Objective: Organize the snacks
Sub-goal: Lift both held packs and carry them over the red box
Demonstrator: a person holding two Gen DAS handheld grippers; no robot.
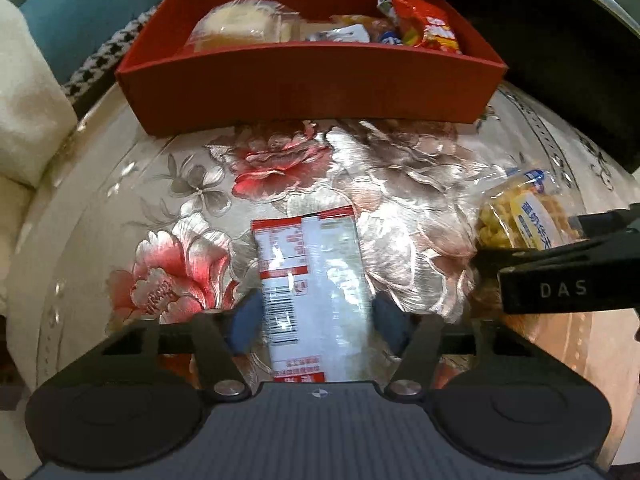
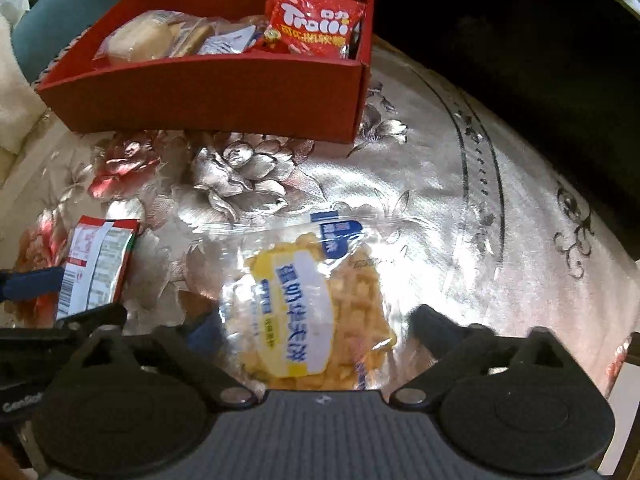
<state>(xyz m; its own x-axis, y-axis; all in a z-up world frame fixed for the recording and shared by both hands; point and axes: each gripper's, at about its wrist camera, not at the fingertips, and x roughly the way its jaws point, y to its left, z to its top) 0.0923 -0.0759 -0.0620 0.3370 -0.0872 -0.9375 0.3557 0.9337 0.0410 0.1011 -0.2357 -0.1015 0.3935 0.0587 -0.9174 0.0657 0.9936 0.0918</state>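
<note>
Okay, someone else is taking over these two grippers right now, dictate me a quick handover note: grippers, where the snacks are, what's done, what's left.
Left gripper: jaws open either side of the red-and-white packet, which lies on the table.
Right gripper: jaws open either side of the waffle packet, also on the table.
Red box: at the far side of the floral tablecloth, already holding the Trolli bag, wrapped bread and other small packets.
Left to do: grip both packets and put them in the box.

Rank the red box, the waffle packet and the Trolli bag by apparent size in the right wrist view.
1. red box, largest.
2. waffle packet, though it lies right at the camera, which inflates it.
3. Trolli bag, smallest, but farthest and partly sunk in the box.
</note>
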